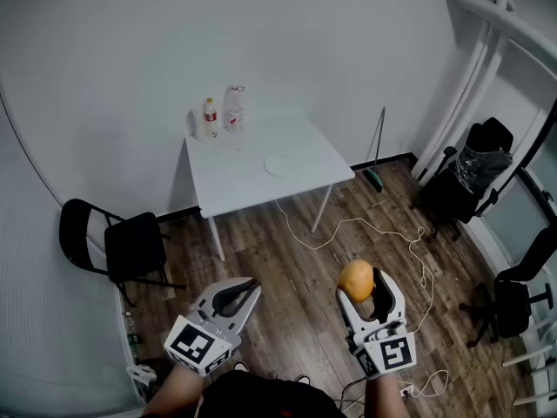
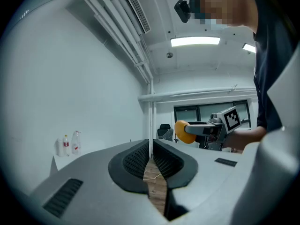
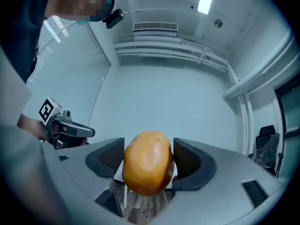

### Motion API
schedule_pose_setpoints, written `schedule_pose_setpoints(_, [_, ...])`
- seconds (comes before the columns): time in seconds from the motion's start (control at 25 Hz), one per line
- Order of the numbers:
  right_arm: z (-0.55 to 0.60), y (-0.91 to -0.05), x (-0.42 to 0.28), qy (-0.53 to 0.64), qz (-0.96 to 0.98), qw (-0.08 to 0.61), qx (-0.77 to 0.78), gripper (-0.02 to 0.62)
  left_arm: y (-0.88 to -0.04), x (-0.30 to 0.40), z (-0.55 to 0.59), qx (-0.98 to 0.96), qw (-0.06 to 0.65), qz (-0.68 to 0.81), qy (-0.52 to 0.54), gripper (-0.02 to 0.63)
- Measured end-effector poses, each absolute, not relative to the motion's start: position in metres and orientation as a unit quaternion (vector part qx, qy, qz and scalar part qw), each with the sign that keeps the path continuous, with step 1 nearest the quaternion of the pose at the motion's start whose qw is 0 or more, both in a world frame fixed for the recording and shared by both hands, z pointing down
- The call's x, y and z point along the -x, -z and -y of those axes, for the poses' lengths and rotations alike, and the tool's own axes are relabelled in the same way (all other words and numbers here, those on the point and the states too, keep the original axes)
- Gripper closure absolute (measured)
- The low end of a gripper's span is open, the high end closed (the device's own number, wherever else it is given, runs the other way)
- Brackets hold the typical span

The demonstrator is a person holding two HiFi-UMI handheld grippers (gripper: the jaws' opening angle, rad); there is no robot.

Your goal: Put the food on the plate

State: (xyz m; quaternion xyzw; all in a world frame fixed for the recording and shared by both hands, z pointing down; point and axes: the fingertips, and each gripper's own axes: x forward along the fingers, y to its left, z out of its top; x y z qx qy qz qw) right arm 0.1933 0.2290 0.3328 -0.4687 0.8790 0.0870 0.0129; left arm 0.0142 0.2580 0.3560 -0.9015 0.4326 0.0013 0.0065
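Note:
An orange-brown rounded piece of food (image 1: 356,279) sits between the jaws of my right gripper (image 1: 363,289), which is shut on it and held low over the wooden floor. It fills the right gripper view as the food (image 3: 148,163). My left gripper (image 1: 250,287) hangs beside it at the left, its jaws together with nothing between them, as the left gripper view (image 2: 151,161) also shows. A white plate (image 1: 280,165) lies on the white table (image 1: 228,185) far ahead against the wall. Both grippers are well short of the table.
Bottles (image 1: 210,117) stand at the table's back left corner. A black folding chair (image 1: 113,242) is at the left. Black office chairs (image 1: 466,177) stand at the right. A white cable (image 1: 365,229) snakes over the floor, and a broom (image 1: 376,159) leans by the table.

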Motion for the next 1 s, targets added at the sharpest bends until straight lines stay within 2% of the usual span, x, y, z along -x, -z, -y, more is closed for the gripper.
schedule_pose_setpoints(0.36, [-0.23,-0.341,-0.118,-0.089,-0.873,0.008,0.48,0.256,-0.369,0.068,-0.254,0.904,0.001,-0.427,-0.008,0.563])
schedule_pose_setpoints(0.52, [-0.221,-0.333,-0.088,-0.072,-0.871,0.033,0.485,0.256,-0.375,0.098,-0.245,0.906,0.002,-0.423,-0.009,0.563])
schedule_pose_setpoints(0.64, [-0.211,-0.343,-0.087,-0.081,-0.87,0.016,0.486,0.256,-0.376,0.108,-0.235,0.904,-0.002,-0.426,-0.012,0.563])
schedule_pose_setpoints(1.0, [-0.156,-0.344,-0.07,-0.066,-0.884,0.046,0.46,0.256,-0.385,0.122,-0.196,0.892,-0.003,-0.453,-0.007,0.563])
